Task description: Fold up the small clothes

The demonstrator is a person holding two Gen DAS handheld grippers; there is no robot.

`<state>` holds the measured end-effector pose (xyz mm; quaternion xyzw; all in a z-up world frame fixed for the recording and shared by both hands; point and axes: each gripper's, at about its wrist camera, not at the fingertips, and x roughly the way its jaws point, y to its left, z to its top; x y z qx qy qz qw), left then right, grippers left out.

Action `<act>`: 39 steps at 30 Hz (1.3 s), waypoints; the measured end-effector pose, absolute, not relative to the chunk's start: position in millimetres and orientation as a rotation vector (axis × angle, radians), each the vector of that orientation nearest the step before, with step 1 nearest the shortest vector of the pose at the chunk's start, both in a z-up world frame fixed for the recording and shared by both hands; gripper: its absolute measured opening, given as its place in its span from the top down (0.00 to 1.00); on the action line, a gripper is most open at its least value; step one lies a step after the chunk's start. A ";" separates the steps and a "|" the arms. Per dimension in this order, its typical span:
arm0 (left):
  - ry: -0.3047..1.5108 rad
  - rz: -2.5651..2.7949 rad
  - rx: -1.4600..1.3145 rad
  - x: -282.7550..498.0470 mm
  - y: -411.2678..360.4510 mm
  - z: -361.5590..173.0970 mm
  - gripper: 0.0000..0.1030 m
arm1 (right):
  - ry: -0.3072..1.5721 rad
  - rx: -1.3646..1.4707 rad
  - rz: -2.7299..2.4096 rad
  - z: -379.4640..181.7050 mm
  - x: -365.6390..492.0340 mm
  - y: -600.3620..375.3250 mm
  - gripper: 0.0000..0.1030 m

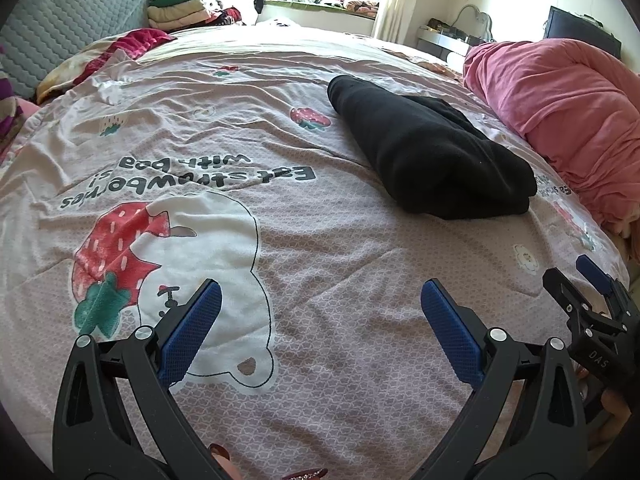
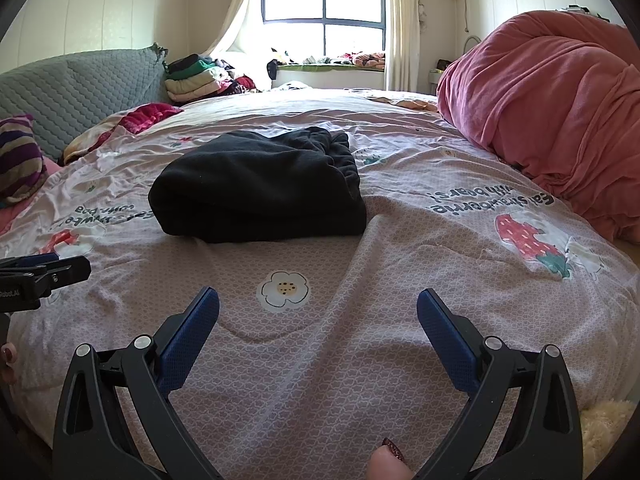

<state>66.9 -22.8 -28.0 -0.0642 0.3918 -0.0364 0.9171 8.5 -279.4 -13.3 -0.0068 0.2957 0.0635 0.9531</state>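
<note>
1 black garment [image 2: 256, 192], soft and fleecy, is seen folded into a thick compact bundle, laid flat on the printed bedspread [image 2: 320, 360], layered edges visible.

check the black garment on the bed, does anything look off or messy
Nothing stands out. The black garment lies folded in a compact bundle on the bedsheet, apart from both open grippers, left and right.

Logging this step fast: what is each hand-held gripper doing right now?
Left hand-held gripper: open, holding nothing, above the bedsheet.
Right hand-held gripper: open, holding nothing, short of the folded black garment.
</note>
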 end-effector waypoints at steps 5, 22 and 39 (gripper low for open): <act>0.809 -0.075 -0.131 66.5 -22.9 -28.2 0.09 | 0.604 -0.014 0.128 -14.9 8.6 -279.3 0.04; 0.818 -0.072 -0.121 66.4 -23.9 -29.1 0.09 | 0.605 -0.010 0.124 -16.5 9.2 -280.5 0.04; 0.834 -0.089 -0.089 66.0 -32.5 -29.4 0.09 | 0.597 -0.004 0.104 -12.9 5.9 -283.7 0.04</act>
